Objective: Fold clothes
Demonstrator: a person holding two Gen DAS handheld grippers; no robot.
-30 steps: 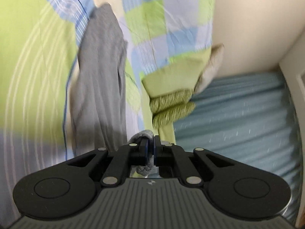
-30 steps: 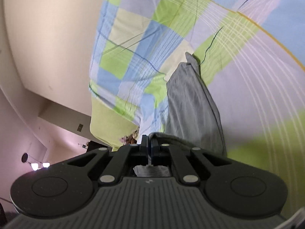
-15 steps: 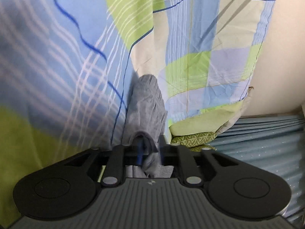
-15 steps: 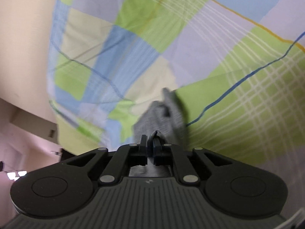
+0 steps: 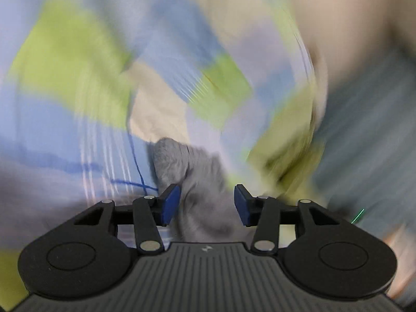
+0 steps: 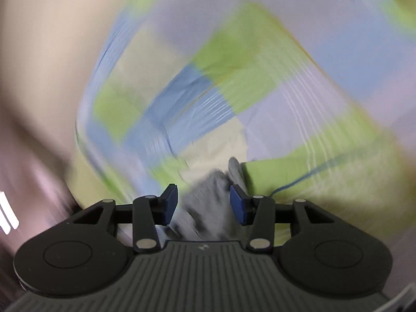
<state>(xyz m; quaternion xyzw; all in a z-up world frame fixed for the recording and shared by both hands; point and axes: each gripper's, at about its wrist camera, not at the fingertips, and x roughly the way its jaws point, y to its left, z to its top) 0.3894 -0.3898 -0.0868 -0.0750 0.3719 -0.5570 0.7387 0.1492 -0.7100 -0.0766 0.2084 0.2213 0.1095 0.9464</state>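
The left tool [image 5: 205, 204] is released, its jaws have just been opening, and the grey cloth [image 5: 197, 179] lies between the blue pads without being pressed. The right tool [image 6: 204, 204] is released too, jaws just opened, with the same cloth [image 6: 210, 202] loose between them. The cloth rests on the checked sheet [image 5: 78, 83], and both views are blurred.

Blurred checked bedsheet [image 5: 78, 59], cream wall [image 6: 39, 52], blue-grey ribbed surface [image 5: 371, 143] at right.
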